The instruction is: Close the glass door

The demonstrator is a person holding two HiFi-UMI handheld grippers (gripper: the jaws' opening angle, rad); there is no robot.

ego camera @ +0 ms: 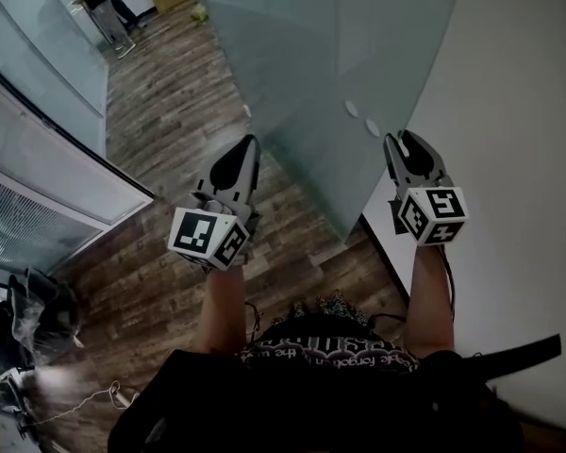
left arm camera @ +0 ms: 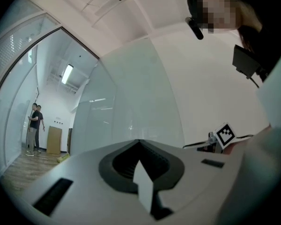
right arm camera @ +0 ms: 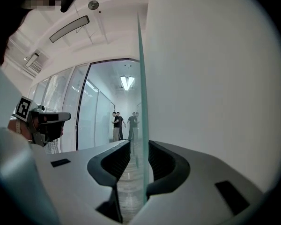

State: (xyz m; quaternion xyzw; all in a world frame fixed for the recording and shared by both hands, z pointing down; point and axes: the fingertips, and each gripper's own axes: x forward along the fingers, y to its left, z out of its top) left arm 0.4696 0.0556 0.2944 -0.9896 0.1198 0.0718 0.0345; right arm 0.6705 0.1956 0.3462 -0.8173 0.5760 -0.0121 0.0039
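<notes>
We hold our left gripper [ego camera: 248,144] closed and empty since it isn't needed, while our right gripper [ego camera: 403,138] straddles the glass door's [ego camera: 340,55] free edge, jaws apart and unclamped, apparently to pull it from the white wall [ego camera: 519,111].

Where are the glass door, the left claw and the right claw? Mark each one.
glass door [right arm camera: 143,102]: right gripper view, its near vertical edge.
left claw [ego camera: 251,142]: head view, its closed tips.
right claw [ego camera: 400,140]: head view, between its tips.
</notes>
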